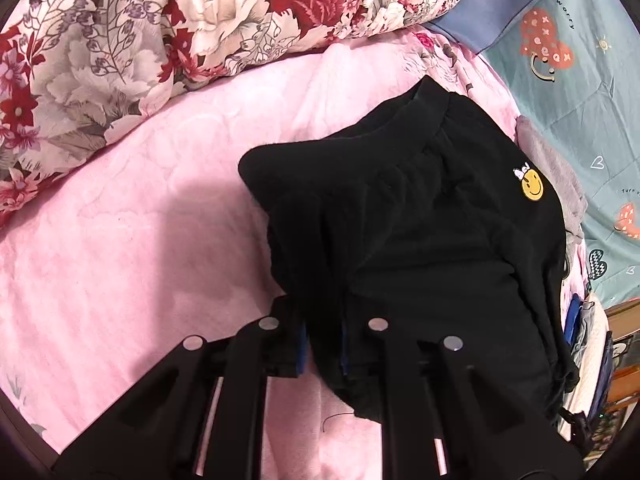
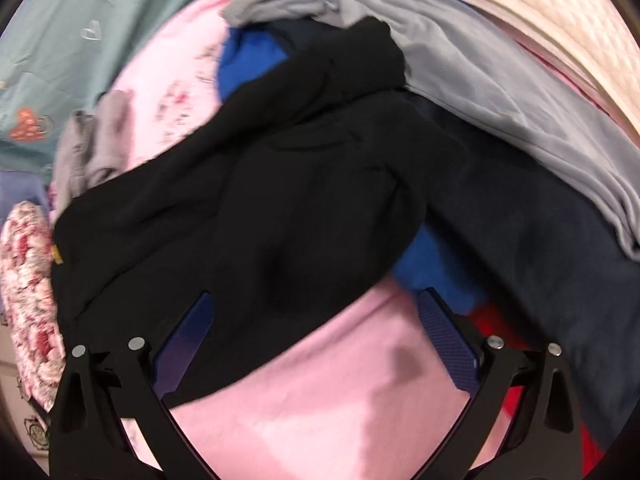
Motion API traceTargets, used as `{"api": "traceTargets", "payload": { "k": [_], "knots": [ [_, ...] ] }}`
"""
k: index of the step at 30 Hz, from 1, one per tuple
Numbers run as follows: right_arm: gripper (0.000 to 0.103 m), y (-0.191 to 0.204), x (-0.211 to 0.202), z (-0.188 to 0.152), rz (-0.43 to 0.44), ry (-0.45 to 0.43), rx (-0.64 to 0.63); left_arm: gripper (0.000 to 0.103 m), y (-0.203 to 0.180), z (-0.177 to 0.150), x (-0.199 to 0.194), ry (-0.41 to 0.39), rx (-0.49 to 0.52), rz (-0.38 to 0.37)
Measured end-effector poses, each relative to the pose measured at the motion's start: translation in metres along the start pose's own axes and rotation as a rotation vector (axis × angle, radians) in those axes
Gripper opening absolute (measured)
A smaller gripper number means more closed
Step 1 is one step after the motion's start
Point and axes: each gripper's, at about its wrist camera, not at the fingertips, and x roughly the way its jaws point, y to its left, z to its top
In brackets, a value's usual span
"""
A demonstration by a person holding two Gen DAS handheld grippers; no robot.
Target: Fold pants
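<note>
Black pants [image 1: 420, 232] with a yellow smiley patch [image 1: 533, 186] lie bunched on the pink bedsheet [image 1: 140, 248]. Their waistband [image 1: 416, 120] points away from me. My left gripper [image 1: 324, 344] is shut on a fold of the black pants at their near edge. In the right wrist view the black pants [image 2: 260, 200] lie across the middle, blurred by motion. My right gripper [image 2: 316, 320] is open. Its left pad [image 2: 188, 340] is partly covered by the pants and its right pad [image 2: 448, 336] is over the pink sheet [image 2: 320, 392].
A floral quilt [image 1: 160, 40] is heaped at the back left. A teal patterned blanket [image 1: 580, 80] lies at the right. A pile of other clothes, grey [image 2: 500, 80], blue [image 2: 256, 64] and dark navy [image 2: 540, 240], sits beyond the pants.
</note>
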Motion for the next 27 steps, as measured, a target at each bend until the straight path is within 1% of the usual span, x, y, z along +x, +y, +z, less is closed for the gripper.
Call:
{"api": "traceTargets", "payload": {
  "k": [1, 2, 3, 4, 5, 6, 7, 9, 11, 14, 16, 17, 20, 23, 25, 26, 27],
  "knots": [
    [0.093, -0.001, 0.004, 0.002, 0.000, 0.003, 0.013, 0.013, -0.001, 0.000, 0.000, 0.001, 0.000, 0.005],
    [0.073, 0.000, 0.005, 0.002, -0.018, -0.016, 0.025, 0.013, -0.001, 0.001, 0.000, 0.000, 0.001, 0.012],
    [0.056, 0.000, 0.003, 0.003, -0.045, -0.045, 0.019, 0.013, -0.003, 0.000, 0.000, -0.001, 0.002, 0.019],
    [0.021, 0.003, 0.001, 0.002, -0.068, -0.054, 0.006, 0.013, -0.004, 0.000, 0.000, -0.003, 0.003, 0.026],
    [0.010, 0.004, 0.002, 0.002, -0.024, -0.033, 0.009, 0.013, -0.004, 0.000, 0.000, -0.003, 0.005, 0.030],
    [0.010, 0.004, 0.002, 0.002, 0.015, -0.027, 0.022, 0.013, -0.005, 0.000, 0.000, -0.004, 0.007, 0.034],
    [0.008, 0.006, -0.002, -0.001, 0.027, -0.044, 0.022, 0.013, -0.005, 0.000, -0.001, -0.004, 0.005, 0.034],
    [0.007, 0.008, -0.016, -0.005, 0.018, -0.098, -0.001, 0.013, -0.003, 0.000, -0.005, -0.009, -0.007, 0.018],
    [0.007, 0.006, -0.032, -0.010, 0.045, -0.135, 0.011, 0.013, -0.001, 0.000, -0.012, -0.025, -0.014, -0.003],
    [0.007, -0.002, -0.055, -0.021, 0.066, -0.171, 0.036, 0.013, -0.005, -0.006, -0.027, -0.064, 0.027, 0.008],
    [0.007, -0.010, -0.063, -0.030, 0.060, -0.163, 0.046, 0.012, -0.001, -0.010, -0.037, -0.079, 0.033, 0.028],
    [0.007, -0.012, -0.064, -0.037, 0.054, -0.146, 0.042, 0.012, 0.006, -0.012, -0.043, -0.080, 0.016, 0.027],
    [0.007, -0.018, -0.061, -0.054, 0.039, -0.107, 0.032, 0.012, 0.023, -0.013, -0.055, -0.067, -0.017, 0.004],
    [0.007, -0.024, -0.057, -0.073, 0.032, -0.077, 0.035, 0.012, 0.030, -0.016, -0.056, -0.045, 0.012, 0.012],
    [0.007, -0.024, -0.056, -0.085, 0.007, -0.077, 0.023, 0.020, 0.027, -0.019, -0.050, -0.031, 0.046, 0.045],
    [0.008, -0.024, -0.055, -0.087, -0.005, -0.079, 0.016, 0.034, 0.025, -0.020, -0.048, -0.027, 0.054, 0.072],
    [0.010, -0.024, -0.052, -0.089, -0.025, -0.079, 0.008, 0.057, 0.023, -0.021, -0.049, -0.040, 0.060, 0.111]
  ]
}}
